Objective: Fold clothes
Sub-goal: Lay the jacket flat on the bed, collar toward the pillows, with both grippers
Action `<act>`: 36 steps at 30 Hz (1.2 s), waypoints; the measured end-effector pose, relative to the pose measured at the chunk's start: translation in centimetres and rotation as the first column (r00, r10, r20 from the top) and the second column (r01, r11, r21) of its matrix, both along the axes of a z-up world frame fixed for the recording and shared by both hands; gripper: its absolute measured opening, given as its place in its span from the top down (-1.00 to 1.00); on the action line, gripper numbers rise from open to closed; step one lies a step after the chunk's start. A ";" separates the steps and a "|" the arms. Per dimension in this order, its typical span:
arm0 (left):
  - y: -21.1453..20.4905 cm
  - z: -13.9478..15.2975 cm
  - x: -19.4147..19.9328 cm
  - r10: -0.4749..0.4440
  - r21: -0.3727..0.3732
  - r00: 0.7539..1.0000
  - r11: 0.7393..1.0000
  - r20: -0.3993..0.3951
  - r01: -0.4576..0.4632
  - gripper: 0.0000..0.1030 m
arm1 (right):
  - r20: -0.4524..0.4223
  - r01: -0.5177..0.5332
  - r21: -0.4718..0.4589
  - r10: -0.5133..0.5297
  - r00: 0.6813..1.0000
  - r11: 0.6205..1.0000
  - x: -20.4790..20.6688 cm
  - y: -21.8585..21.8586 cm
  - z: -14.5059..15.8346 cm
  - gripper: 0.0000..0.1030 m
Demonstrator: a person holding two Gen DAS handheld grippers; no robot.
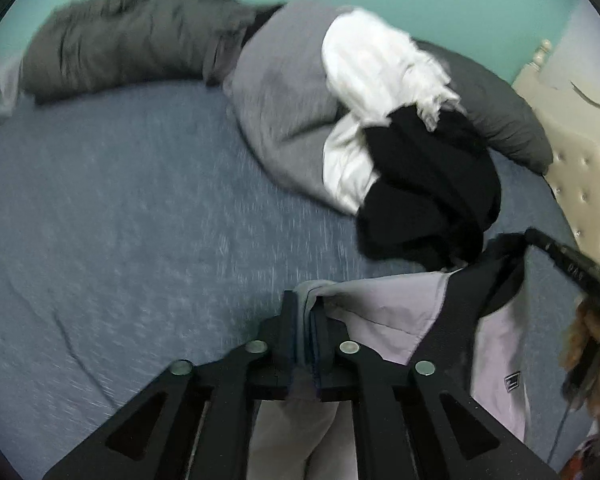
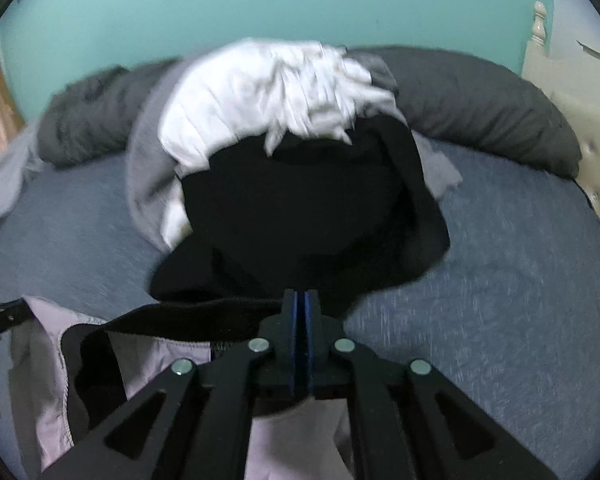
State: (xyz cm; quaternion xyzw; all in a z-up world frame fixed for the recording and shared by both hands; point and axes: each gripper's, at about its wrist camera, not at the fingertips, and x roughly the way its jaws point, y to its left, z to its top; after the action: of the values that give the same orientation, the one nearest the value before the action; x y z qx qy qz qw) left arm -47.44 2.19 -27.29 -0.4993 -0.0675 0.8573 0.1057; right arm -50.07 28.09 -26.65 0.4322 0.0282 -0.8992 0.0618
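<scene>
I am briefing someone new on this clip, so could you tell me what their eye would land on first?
Probably the heap of clothes in the middle of the blue bed: a black garment in front, a white one behind it. Nearer, the left gripper and right gripper both clamp a lilac and black jacket.

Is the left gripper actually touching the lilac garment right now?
Touching. The left wrist view shows the left gripper shut on the lilac garment, whose edge is pinched between the pads and hangs below.

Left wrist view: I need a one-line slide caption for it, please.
Left gripper clamps a lilac garment above the blue bed, unfolded clothes pile behind.
</scene>
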 end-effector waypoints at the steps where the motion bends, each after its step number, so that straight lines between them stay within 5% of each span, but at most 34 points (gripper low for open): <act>1: -0.1 -0.5 0.2 -0.006 -0.003 1.000 1.000 0.002 0.006 0.48 | 0.008 0.012 0.030 -0.012 1.000 0.999 0.0 -0.2 -0.8 0.70; 3: -0.3 -1.6 0.5 -0.018 -0.008 1.000 1.000 0.007 0.018 0.41 | -0.010 0.027 0.045 -0.027 1.000 0.999 0.9 -0.1 -1.6 0.36; 5: -0.9 -1.7 1.4 -0.020 -0.002 1.000 1.000 -0.005 0.020 0.37 | -0.028 0.033 0.001 -0.033 0.999 0.999 2.1 0.3 -1.8 0.27; 10: -3.6 -0.5 5.7 -0.019 0.028 0.998 0.999 -0.068 0.021 0.20 | 0.082 -0.071 -0.284 0.098 0.992 0.956 6.6 -0.9 -3.3 0.26; 17: -7.3 -1.5 14.1 0.042 0.027 0.995 0.999 -0.092 -0.039 0.19 | 0.178 -0.214 -0.498 0.340 0.923 0.841 14.2 -8.9 -6.1 0.26; 23: -9.1 -4.8 20.0 0.072 0.095 0.996 0.993 -0.056 -0.066 0.18 | 0.227 -0.155 -0.575 0.339 0.913 0.803 16.0 -12.3 -7.9 0.24; 30: -9.5 -7.6 23.1 0.072 0.180 0.997 0.981 -0.034 -0.065 0.18 | 0.260 -0.123 -0.564 0.317 0.912 0.817 16.0 -14.0 -9.7 0.25; 32: -9.5 -7.9 23.5 0.069 0.191 0.997 0.980 -0.039 -0.060 0.18 | 0.246 -0.157 -0.545 0.336 0.909 0.824 15.8 -14.5 -9.6 0.56; 36: -9.5 -8.3 24.3 0.061 0.219 0.997 0.974 -0.053 -0.048 0.18 | 0.216 -0.206 -0.493 0.348 0.912 0.846 15.2 -14.8 -9.2 0.84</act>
State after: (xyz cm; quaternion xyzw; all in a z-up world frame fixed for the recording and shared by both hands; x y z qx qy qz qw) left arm -23.12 -7.32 -35.62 -0.4568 -0.1715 0.8619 0.1380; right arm -34.83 13.26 -35.83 0.5264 -0.1322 -0.7859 0.2963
